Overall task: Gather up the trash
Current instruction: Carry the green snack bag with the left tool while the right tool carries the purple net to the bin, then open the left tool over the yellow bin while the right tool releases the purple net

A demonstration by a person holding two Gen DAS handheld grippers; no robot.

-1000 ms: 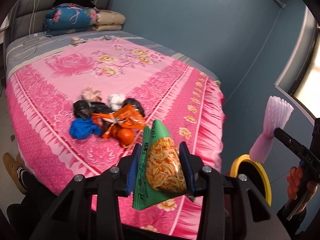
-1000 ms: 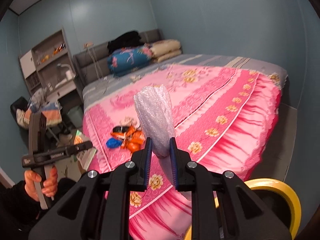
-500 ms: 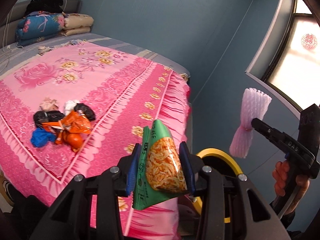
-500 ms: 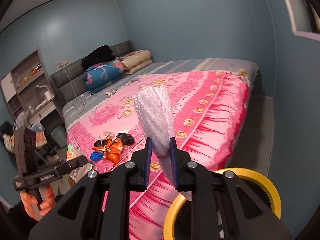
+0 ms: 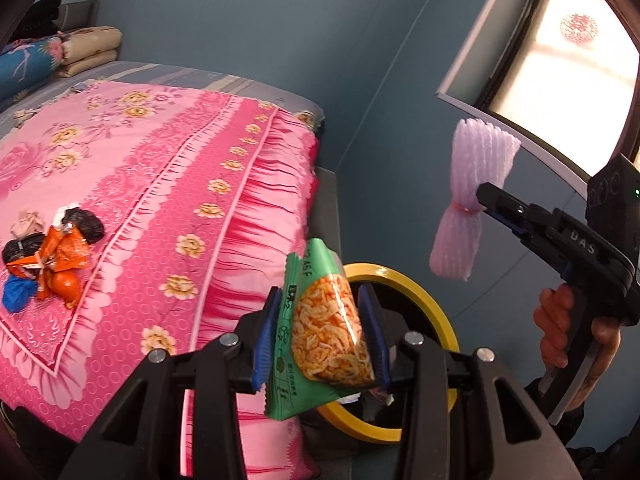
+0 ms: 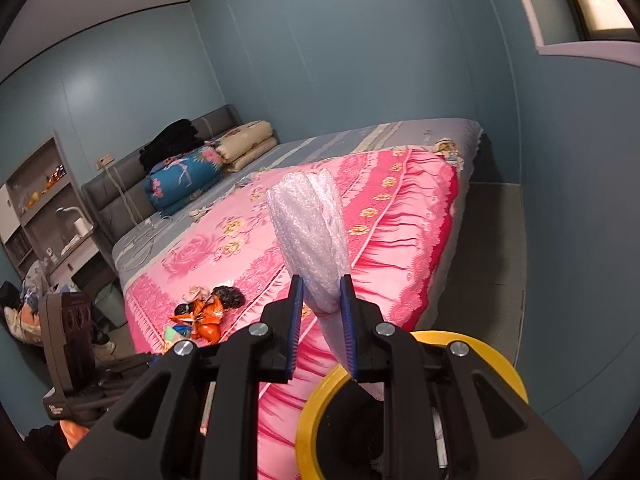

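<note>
Right now the left gripper (image 5: 320,328) is clamping a green snack bag (image 5: 320,336) above the yellow-rimmed bin (image 5: 420,292), the right gripper (image 6: 320,320) is pinching foam netting (image 6: 312,232) over it, and 1 trash pile (image 5: 48,256) is lying on the bed (image 5: 168,184) beside the bin.

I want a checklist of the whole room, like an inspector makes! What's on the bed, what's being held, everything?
Surface: pink flowered bedspread on the bed.
Job's things: snack bag, foam net, yellow-rimmed bin on the floor by the bed.
Clutter: trash pile on the bedspread; folded quilts at the headboard.
Grippers: left hand-held gripper shut on the snack bag; right hand-held gripper shut on the foam net.
Cables: white cord near the headboard.
Surroundings: blue walls, window, shelves.
</note>
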